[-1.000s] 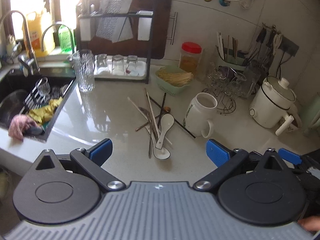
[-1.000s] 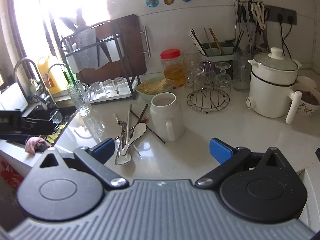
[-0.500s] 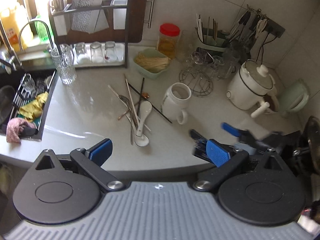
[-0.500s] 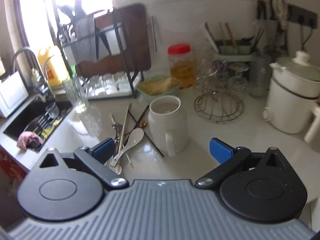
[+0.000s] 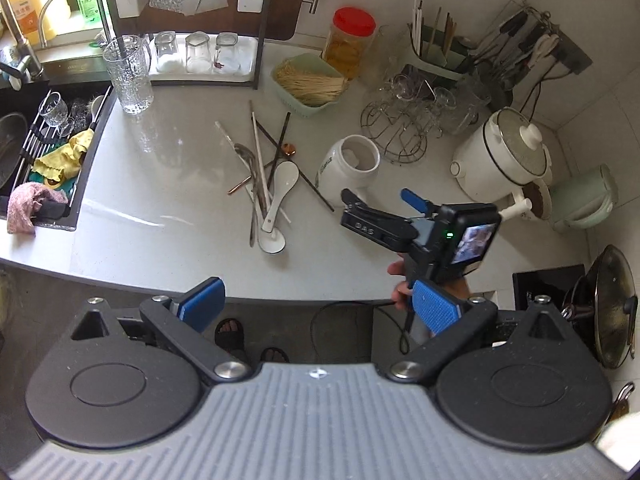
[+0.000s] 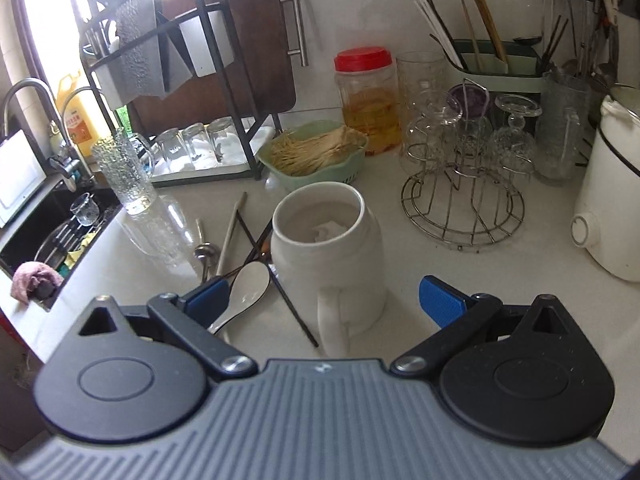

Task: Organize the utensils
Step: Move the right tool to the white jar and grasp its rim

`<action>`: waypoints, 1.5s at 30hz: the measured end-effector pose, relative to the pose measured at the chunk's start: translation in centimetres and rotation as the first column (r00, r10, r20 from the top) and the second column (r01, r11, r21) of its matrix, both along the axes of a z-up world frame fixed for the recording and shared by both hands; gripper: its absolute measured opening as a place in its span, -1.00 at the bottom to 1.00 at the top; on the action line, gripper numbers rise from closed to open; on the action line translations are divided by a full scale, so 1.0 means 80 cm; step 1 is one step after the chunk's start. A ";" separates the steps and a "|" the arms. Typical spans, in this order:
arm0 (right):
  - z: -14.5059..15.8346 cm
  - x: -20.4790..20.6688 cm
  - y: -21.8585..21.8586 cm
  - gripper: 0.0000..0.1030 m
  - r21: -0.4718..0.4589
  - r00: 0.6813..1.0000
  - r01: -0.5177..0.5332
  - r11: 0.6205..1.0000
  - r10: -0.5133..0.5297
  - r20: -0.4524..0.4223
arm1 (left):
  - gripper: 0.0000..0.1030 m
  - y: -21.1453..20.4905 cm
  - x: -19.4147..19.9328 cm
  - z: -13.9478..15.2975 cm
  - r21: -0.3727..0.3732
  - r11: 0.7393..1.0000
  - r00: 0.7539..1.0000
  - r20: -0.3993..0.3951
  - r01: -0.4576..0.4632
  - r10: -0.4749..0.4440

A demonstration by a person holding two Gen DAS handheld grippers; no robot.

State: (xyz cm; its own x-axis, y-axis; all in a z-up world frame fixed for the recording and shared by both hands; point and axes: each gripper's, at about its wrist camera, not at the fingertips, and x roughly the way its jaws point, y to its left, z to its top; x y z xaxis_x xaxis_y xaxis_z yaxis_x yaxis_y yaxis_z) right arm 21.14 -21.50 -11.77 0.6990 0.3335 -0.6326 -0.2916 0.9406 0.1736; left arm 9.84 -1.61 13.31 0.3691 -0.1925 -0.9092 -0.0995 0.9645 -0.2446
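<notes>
**Loose utensils, tippable mug**

Clearly the risk is the white mug (image 6: 326, 248): the right gripper (image 6: 324, 300), fingers apart and empty, sits just before its handle and could knock it over. The utensil pile (image 5: 266, 184) lies tangled on the desk (image 5: 160, 184) left of the mug (chopsticks crossing the ceramic spoon (image 6: 242, 294)). The left gripper (image 5: 316, 306) hovers well back, fingers apart. A wire glass rack (image 6: 462, 204) crowds the mug's right.

Walls: white tile (image 6: 360, 8) — large, glossy.
Countertop: pale stone (image 5: 160, 208), curved front edge.
Sink: dark basin (image 5: 16, 152), far left.
Window (image 6: 44, 8): left — strong daylight, overexposed.
Floor: grey (image 5: 60, 292).
</notes>
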 end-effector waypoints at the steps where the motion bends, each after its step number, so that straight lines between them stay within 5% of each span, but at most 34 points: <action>1: -0.002 0.004 0.001 1.00 0.001 1.000 -0.001 1.000 0.001 -0.002 | 0.97 -0.002 0.005 0.000 -0.018 1.000 1.000 -0.001 0.007 -0.007; 17: -0.026 0.057 0.025 1.00 -0.016 1.000 -0.005 1.000 0.005 0.010 | 0.97 -0.004 0.056 -0.020 -0.068 0.995 0.996 -0.065 -0.066 0.062; 22: -0.030 0.061 0.034 1.00 -0.030 1.000 -0.013 0.999 0.013 0.013 | 0.97 0.015 0.066 -0.040 -0.041 0.997 0.998 0.017 -0.059 0.059; 31: -0.040 0.070 0.045 1.00 -0.062 0.999 0.033 0.998 -0.033 0.005 | 0.97 0.062 0.110 -0.104 -0.033 0.996 0.997 0.018 -0.077 0.078; 34: -0.044 0.072 0.051 0.99 -0.080 0.999 0.043 0.996 -0.043 0.008 | 0.97 0.072 0.129 -0.132 -0.032 0.998 0.999 0.018 -0.049 0.049; 37: -0.049 0.075 0.057 0.78 -0.138 0.998 0.067 0.988 -0.066 0.016 | 0.97 0.081 0.146 -0.165 -0.034 0.999 1.000 0.014 -0.027 0.028; 45: -0.046 0.075 0.057 0.76 -0.152 0.997 0.081 0.985 -0.082 -0.006 | 0.97 0.089 0.191 -0.254 0.041 0.995 0.995 0.008 0.094 -0.095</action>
